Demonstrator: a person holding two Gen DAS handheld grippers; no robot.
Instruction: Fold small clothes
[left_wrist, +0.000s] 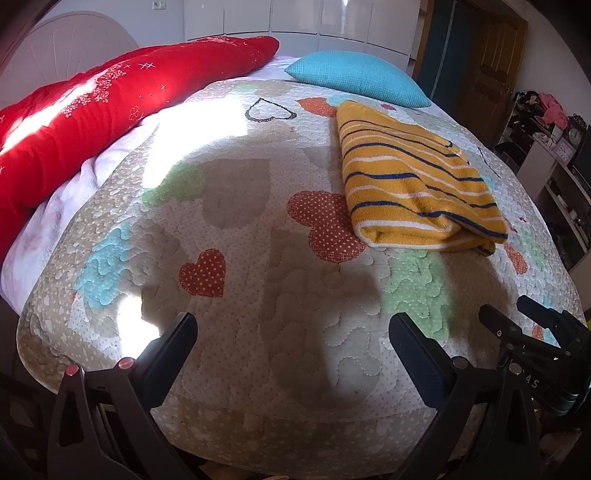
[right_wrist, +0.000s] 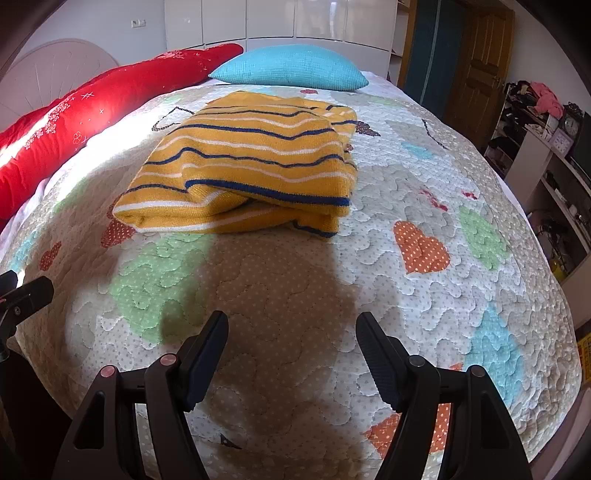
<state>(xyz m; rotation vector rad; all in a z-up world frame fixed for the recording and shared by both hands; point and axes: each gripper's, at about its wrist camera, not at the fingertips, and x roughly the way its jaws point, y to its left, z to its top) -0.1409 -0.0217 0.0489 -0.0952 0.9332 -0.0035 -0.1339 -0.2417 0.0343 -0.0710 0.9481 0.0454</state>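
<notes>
The yellow striped sweater (right_wrist: 243, 166) is a soft, matt knit, lying on a quilted cotton bedspread (right_wrist: 424, 295) puckered with stitching. The blue pillow (right_wrist: 291, 68) has a coarse waffle weave; the wardrobe doors (right_wrist: 295, 20) are glossy, the door (right_wrist: 480, 55) varnished wood.

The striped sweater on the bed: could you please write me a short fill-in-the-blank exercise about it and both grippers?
1. The sweater is yellow with white and ____ stripes.
2. It lies ____ on the quilt, touched by neither gripper.
3. The pillow beyond it is ____.
4. The left gripper and right gripper both have their jaws ____.

Missing words: blue; folded; turquoise; open
</notes>
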